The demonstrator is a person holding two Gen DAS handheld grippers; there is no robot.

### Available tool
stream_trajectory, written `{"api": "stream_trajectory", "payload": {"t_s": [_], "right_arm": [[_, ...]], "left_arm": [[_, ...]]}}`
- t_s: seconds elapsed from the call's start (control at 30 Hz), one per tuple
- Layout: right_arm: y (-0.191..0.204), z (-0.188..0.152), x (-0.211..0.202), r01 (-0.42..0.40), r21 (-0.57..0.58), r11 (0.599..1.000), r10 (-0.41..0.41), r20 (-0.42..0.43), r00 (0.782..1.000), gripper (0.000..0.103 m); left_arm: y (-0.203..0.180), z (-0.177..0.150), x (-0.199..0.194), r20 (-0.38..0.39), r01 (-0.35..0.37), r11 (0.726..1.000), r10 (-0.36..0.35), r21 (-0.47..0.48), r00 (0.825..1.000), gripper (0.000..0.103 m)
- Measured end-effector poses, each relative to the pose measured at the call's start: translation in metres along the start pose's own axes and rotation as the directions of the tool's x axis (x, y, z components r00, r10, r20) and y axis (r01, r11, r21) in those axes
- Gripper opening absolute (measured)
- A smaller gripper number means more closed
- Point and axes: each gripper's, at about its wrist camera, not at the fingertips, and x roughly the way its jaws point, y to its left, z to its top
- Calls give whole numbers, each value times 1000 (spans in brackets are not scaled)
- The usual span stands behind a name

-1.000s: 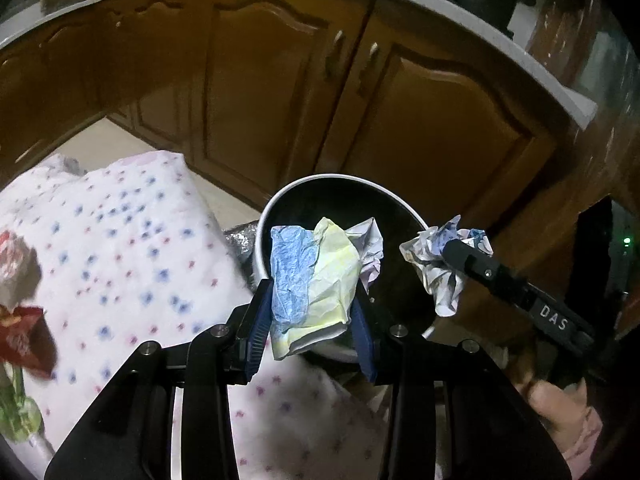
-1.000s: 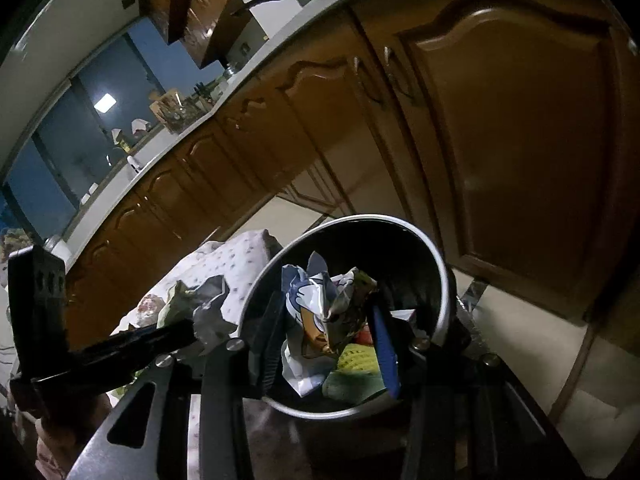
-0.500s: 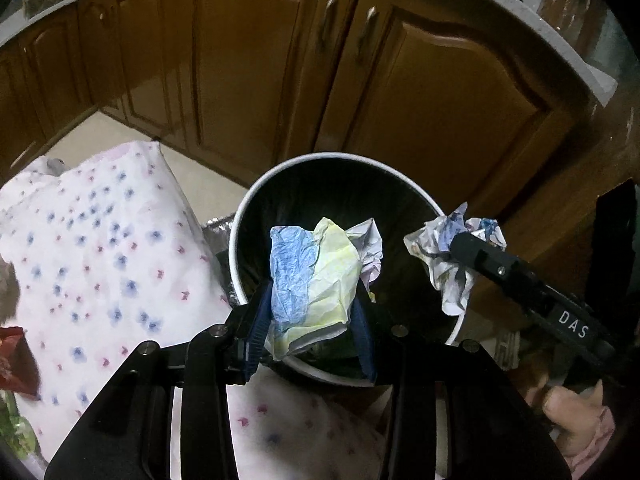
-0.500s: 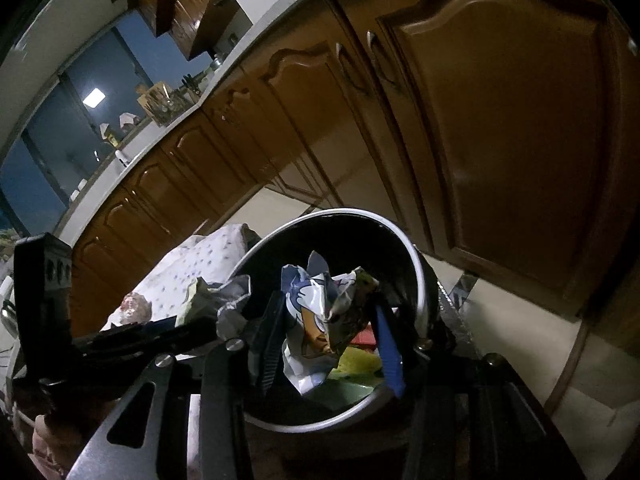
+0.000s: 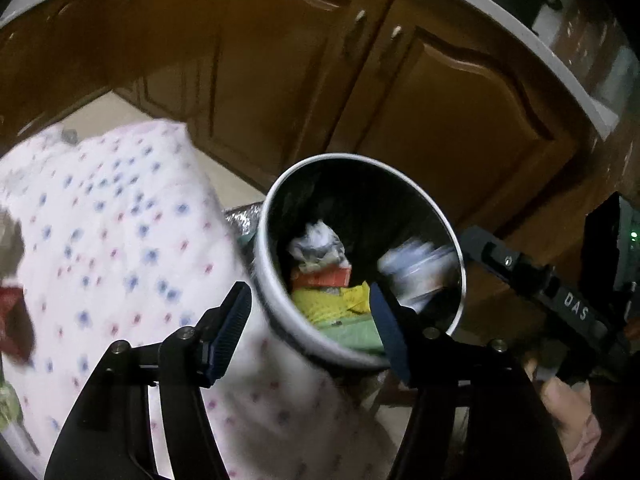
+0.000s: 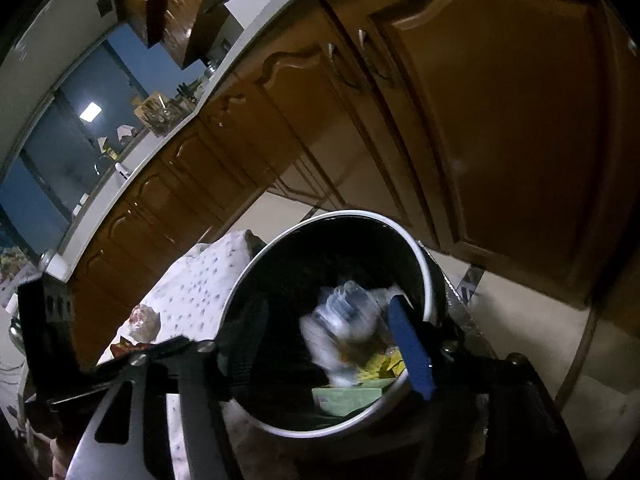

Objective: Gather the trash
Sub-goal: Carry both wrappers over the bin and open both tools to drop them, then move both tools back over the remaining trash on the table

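Observation:
A round bin with a white rim (image 5: 265,264) stands just below both grippers, holding orange, yellow and green rubbish (image 5: 326,300) and a crumpled white paper (image 5: 316,242). My left gripper (image 5: 310,330) hangs over the bin's near edge. Its jaws are opening and nothing is between them. In the right wrist view my right gripper (image 6: 328,344) is over the same bin (image 6: 420,258), jaws opening. A blurred white and blue paper wad (image 6: 344,328) drops loose between its pads. The same wad (image 5: 412,268) shows as a blur inside the bin's right side.
A table with a white flowered cloth (image 5: 120,240) stands left of the bin, with a red wrapper (image 5: 12,320) at its edge. Brown cabinet doors (image 5: 280,80) close off the space behind. Crumpled foil (image 5: 240,220) lies beside the bin. A person's hand (image 5: 568,404) holds the right gripper.
Both grippers have opened. The blue and yellow wad has left the left gripper, and the white and blue wad is falling out of the right one into the bin.

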Motion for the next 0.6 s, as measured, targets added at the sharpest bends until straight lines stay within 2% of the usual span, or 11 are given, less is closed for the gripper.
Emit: {"api": "stream_trajectory", "payload": {"t_s": [0.23, 0.6], "right_arm": [[24, -15, -9, -47, -6, 999, 47, 21, 999, 68], [87, -57, -3, -183, -46, 982, 181, -45, 982, 73]], "left_arm": [[31, -34, -36, 52, -11, 998, 15, -67, 999, 62], [107, -93, -109, 137, -72, 974, 103, -216, 985, 64]]}}
